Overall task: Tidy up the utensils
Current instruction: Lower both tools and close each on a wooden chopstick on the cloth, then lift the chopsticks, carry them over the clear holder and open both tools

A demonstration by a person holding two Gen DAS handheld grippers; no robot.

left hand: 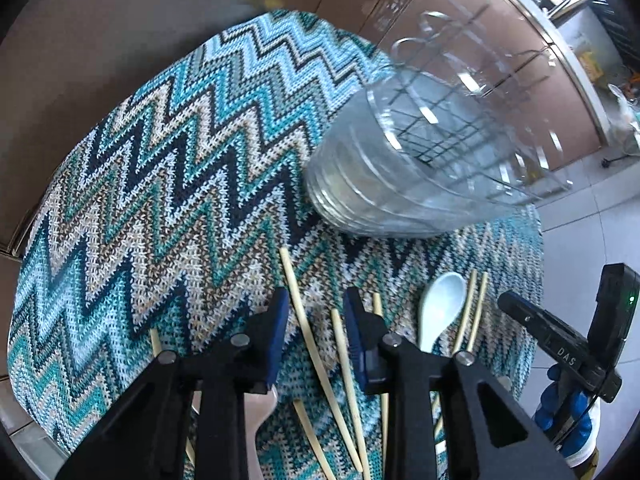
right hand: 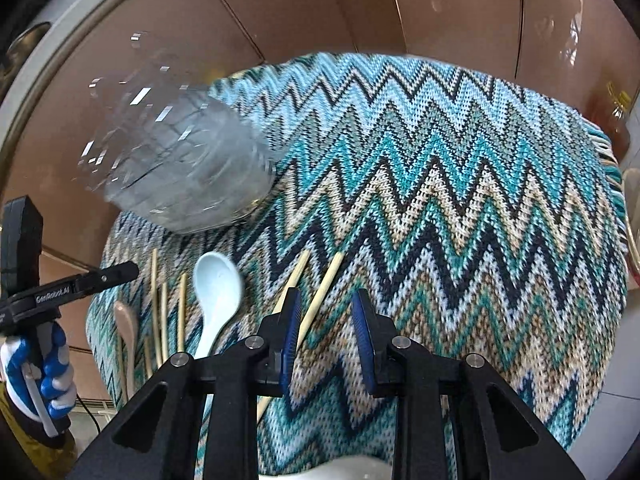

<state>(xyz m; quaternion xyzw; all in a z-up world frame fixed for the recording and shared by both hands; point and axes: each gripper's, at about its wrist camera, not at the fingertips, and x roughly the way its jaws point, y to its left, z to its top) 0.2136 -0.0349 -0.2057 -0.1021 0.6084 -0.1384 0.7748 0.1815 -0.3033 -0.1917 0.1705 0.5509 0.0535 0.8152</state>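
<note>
Both hand-held grippers unclenched, left (left hand: 316, 308), right (right hand: 326, 308), above chopsticks (left hand: 304, 320), "GenRobot.AI" lettering (right hand: 52, 294)

A round surface (left hand: 120, 208) is covered by a knitted cloth in zigzag bands of teal, pale blue, navy, beige and white (right hand: 460, 184), fringed at one edge. Behind it runs a row of smooth brown cabinet doors (right hand: 300, 12) split by thin vertical seams, topped by a pale counter edge with a metal trim (left hand: 560, 44). Light grey floor tiles (left hand: 580, 220) lie beside the surface. Soft daylight glints off the glossy cabinet fronts.
</note>
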